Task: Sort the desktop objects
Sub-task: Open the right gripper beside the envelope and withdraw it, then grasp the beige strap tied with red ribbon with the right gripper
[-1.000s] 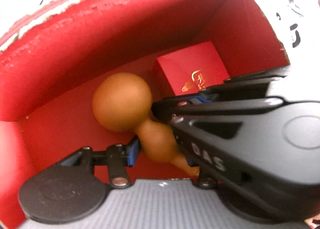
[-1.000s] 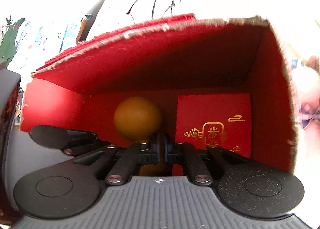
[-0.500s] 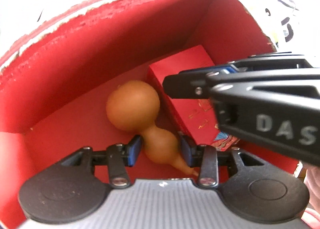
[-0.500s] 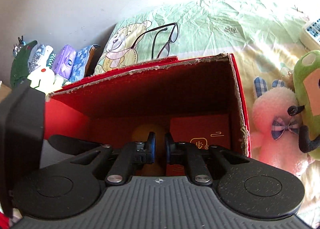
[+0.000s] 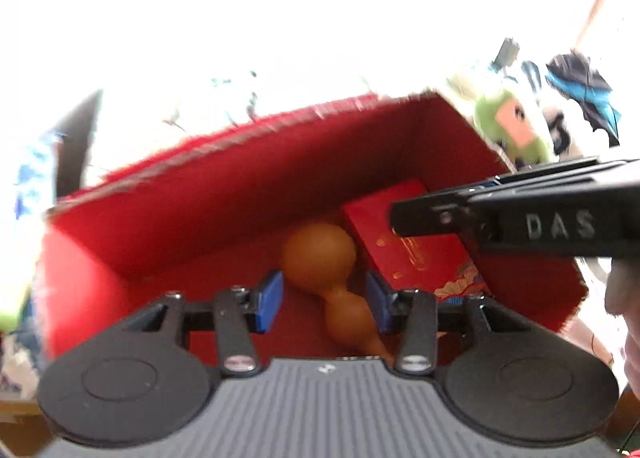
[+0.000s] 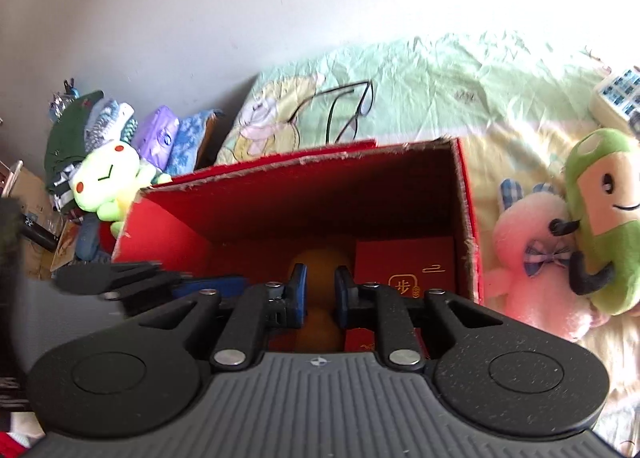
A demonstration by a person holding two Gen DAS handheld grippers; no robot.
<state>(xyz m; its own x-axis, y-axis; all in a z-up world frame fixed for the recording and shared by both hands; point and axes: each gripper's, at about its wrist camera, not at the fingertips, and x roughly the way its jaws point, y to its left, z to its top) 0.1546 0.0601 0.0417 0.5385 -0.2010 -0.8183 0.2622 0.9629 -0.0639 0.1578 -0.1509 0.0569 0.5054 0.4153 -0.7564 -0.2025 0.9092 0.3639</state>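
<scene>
Upper half of the left wrist view is blown out to white; nothing beyond the open red cardboard box (image 5: 224, 198) can be made out there, and the frame is blurred throughout. The green plush toy (image 5: 510, 130) past the box's right corner is smeared. The black right gripper (image 5: 424, 214) enters from the right edge, its body cut off, and covers 1 corner of the flat red packet with gold print (image 5: 404, 254). The tan double-bulb gourd (image 5: 320, 254) has its narrow tip hidden behind the left gripper's (image 5: 324, 300) grey housing.

In the right wrist view, the gourd (image 6: 320, 258) shows only between the blue pads (image 6: 299, 290); the packet's (image 6: 404, 262) lower part is hidden too. The left edge is dark and blurred.
</scene>
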